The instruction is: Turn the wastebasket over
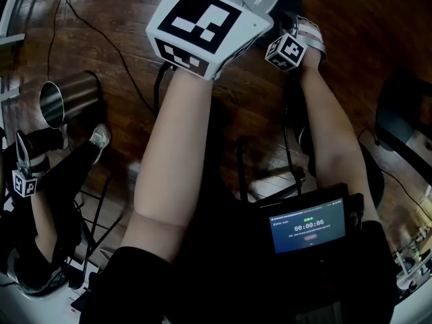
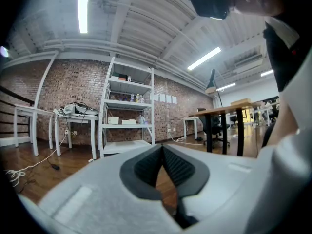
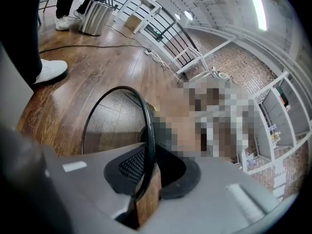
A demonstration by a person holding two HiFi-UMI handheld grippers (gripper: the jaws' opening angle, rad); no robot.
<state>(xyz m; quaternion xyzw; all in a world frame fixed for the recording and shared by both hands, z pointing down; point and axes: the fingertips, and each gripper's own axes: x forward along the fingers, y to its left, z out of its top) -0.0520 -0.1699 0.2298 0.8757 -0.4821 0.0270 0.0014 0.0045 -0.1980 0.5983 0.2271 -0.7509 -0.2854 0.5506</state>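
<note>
Wastebasket [image 3: 107,121] rim sits clamped between the right tongs [image 3: 148,155].

Both bare arms stretch toward the top of the head view. The left arm [image 1: 169,160] holds the left hand-held gripper [image 2: 163,162] up high, with its big marker cube [image 1: 202,22] at the top middle. Its jaws are together with nothing in them. The right arm [image 1: 331,137] reaches farther out. The right hand-held gripper [image 3: 146,172] tilts down, its jaws pinching the rim of the wastebasket [image 3: 109,123].
</note>
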